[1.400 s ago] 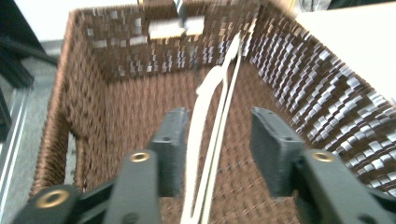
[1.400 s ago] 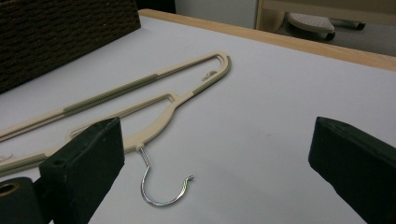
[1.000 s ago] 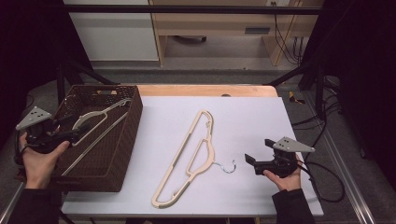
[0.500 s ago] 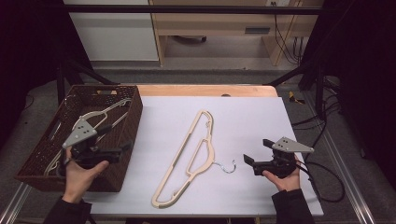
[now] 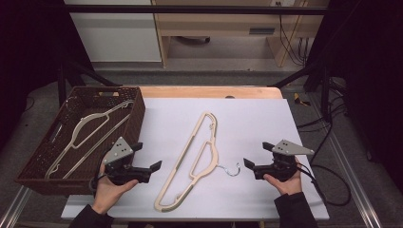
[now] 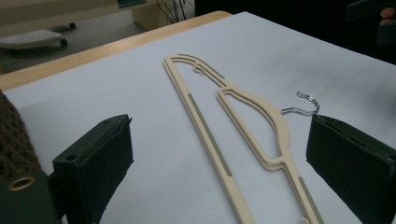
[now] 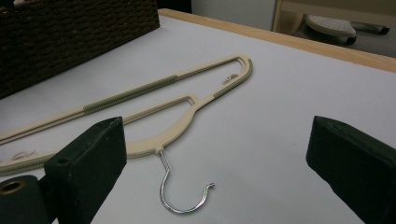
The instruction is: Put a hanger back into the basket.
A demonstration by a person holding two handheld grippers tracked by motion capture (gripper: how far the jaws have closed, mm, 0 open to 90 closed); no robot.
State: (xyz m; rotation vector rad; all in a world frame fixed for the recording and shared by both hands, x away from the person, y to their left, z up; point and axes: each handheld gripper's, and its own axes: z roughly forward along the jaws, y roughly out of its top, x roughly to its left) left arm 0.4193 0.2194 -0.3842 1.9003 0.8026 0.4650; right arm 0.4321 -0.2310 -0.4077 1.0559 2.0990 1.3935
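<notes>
Hanger (image 5: pixel 199 156) flat on white table (image 5: pixel 266 118), clear of the basket, long axis running from 7 o'clock up to 1 o'clock; metal hook (image 5: pixel 230 169) points toward 3 o'clock. Left gripper (image 5: pixel 147 166) at hanger's 9 o'clock, jaws spread, empty, the nearer of the two. Right gripper (image 5: pixel 256 159) at its 3 o'clock, jaws spread, empty, aimed at the hook. Basket (image 5: pixel 138 107) at table's 9 o'clock holds a second hanger (image 5: pixel 83 130).
</notes>
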